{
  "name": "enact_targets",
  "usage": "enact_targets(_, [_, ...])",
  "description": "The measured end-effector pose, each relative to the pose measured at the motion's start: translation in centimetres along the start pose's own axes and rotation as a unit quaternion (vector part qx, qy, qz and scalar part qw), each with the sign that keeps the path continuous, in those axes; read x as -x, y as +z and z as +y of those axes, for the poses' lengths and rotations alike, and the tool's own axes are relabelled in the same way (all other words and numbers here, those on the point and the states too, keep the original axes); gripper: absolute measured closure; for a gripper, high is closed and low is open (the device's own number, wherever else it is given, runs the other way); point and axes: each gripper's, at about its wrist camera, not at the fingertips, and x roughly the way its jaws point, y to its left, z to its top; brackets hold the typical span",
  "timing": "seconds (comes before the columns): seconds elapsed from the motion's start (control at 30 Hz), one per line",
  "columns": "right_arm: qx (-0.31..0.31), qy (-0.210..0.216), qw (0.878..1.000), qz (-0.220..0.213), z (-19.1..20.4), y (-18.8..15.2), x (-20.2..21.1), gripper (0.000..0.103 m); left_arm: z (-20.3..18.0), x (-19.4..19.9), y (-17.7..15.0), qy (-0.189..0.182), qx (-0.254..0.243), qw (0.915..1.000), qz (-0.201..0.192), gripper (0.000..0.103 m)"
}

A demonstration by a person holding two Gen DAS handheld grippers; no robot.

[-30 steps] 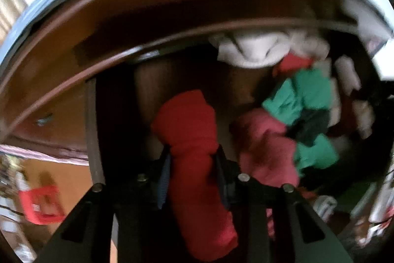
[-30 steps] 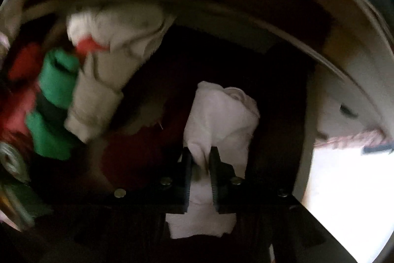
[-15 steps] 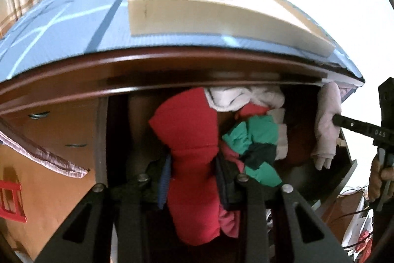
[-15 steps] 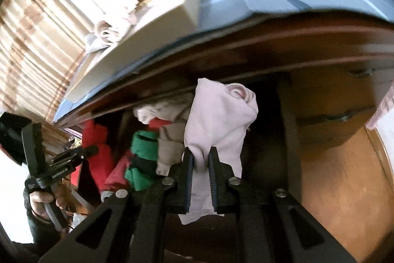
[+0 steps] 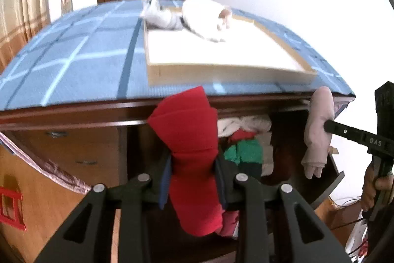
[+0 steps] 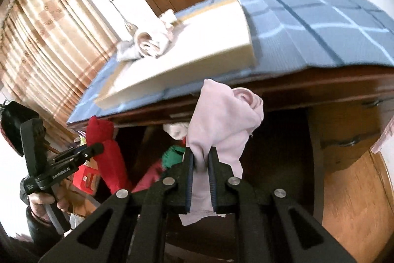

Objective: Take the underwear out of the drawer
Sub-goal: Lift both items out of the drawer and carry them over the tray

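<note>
So right now both hands are mid-lift with one piece each. The left gripper point(image 5: 193, 179) is clamped on a rolled bright red cotton piece of underwear point(image 5: 189, 139), and the right gripper point(image 6: 200, 179) is squeezed tight on a pale pink rolled piece of underwear point(image 6: 221, 125). Both bundles hang in the air in front of the open dark wooden drawer point(image 5: 335, 179), about level with the front edge of the dresser top, so I'd say they're out of the drawer already. More stuff is left inside: a green folded piece point(image 5: 243, 152) and some white ones point(image 5: 243, 123) piled toward the back.

On top, the dresser has a blue checked cloth point(image 5: 81, 61), and on that sits a shallow pale wooden tray point(image 5: 221, 70) with a couple of white rolled pieces point(image 5: 204, 14) at its far edge. My guess is the next move is carrying both over the tray's near rim and letting go there, keeping the dangling ends clear of the rim.
</note>
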Motion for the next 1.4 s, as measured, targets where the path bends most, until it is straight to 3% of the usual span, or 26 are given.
enact_targets(0.4, [0.057, 0.007, 0.997, -0.054, 3.8, 2.6, 4.1, 0.09, -1.6, 3.6, 2.0, -0.013, -0.018, 0.9983, -0.054, 0.073])
enact_targets(0.77, [0.098, 0.007, 0.99, -0.099, 6.2, 7.0, 5.5, 0.09, -3.9, 5.0, 6.4, -0.009, -0.049, 0.9937, -0.101, 0.073])
enact_targets(1.13, [0.122, -0.004, 0.987, -0.108, 6.9, 13.0, 3.0, 0.09, -7.0, 2.3, 12.5, -0.019, -0.071, 0.9884, -0.133, 0.073])
enact_targets(1.4, [0.139, -0.032, 0.985, -0.098, 6.4, 17.3, -1.3, 0.09, -8.0, -1.1, 16.0, -0.026, -0.067, 0.9866, -0.147, 0.073])
